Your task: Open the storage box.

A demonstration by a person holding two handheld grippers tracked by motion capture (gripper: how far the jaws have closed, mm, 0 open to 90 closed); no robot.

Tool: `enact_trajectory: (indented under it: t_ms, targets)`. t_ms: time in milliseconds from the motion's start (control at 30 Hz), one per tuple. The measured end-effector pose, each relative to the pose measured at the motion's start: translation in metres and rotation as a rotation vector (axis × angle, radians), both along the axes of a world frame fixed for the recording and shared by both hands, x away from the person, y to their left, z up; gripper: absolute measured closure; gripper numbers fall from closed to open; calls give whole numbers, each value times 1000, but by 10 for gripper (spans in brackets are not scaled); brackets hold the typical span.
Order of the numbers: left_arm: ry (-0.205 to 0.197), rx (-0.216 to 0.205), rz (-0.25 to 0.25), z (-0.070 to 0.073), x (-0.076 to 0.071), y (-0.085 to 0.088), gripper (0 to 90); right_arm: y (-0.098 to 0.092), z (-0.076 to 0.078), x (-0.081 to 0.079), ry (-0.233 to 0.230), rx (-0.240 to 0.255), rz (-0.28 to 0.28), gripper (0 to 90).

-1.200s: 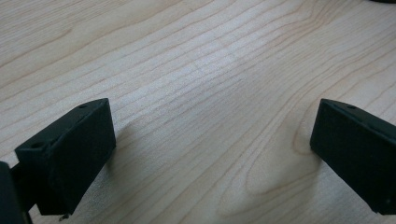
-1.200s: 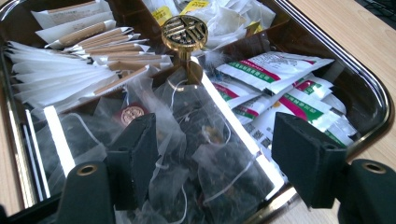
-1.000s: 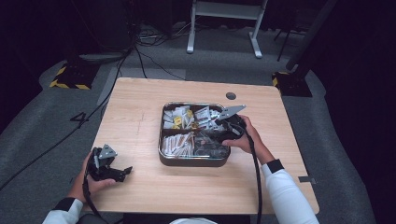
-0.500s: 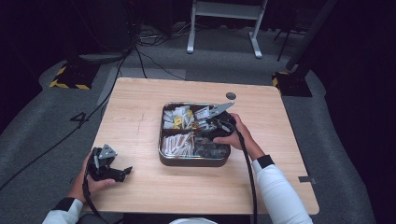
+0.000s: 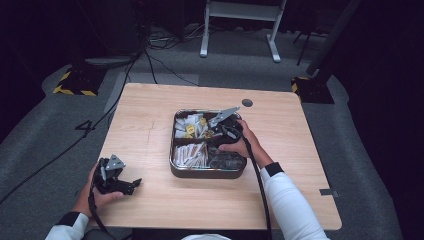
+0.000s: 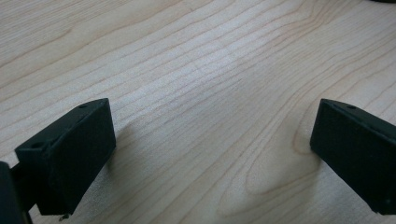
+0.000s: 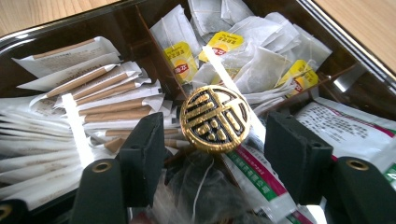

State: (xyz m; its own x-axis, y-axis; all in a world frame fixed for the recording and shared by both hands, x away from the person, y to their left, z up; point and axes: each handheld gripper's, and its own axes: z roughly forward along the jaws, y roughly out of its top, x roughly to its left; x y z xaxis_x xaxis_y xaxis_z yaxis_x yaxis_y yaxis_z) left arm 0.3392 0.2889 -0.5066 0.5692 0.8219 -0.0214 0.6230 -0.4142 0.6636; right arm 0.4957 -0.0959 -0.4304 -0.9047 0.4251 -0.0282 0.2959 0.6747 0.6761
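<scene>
Right tool (image 7: pixel 212 154) sits over the middle of the divided tin (image 5: pixel 176 170) with its jaws parted on either side of the round gold-and-black knob (image 7: pixel 215 118) at the centre of the dividers; the jaws have just been closing, yet gaps remain on both sides, so the knob is between them and not gripped. To do this step well, I judge the tool should centre on the knob, come down low enough to catch its rim instead of the loose wrappers, then squeeze square across it; a tea-bag string (image 7: pixel 201 186) lies just under the jaws and could get pinched along. Left tool (image 6: pixel 212 154) rests wide open over bare counter (image 6: pixel 201 70) at the near left, well apart from the tin, holding nothing. Tin contents: far compartment has tea bags (image 7: pixel 261 65) with yellow tags, left one has long paper stick sachets (image 7: pixel 100 100) piled side by side, right one has flat white packets with red and green print (image 7: pixel 345 126), near one has dark mesh bags (image 5: pixel 226 160), detail hard to tell.
</scene>
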Motion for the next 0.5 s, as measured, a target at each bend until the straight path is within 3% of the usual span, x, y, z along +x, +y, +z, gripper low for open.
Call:
enact_trajectory:
  t_ms: [233, 500]
  targets:
    - [0, 0, 0, 0, 0, 0, 4, 6, -4, 4, 16, 20, -3, 422]
    - [0, 0, 0, 0, 0, 0, 4, 10, -3, 4, 8, 23, -8, 581]
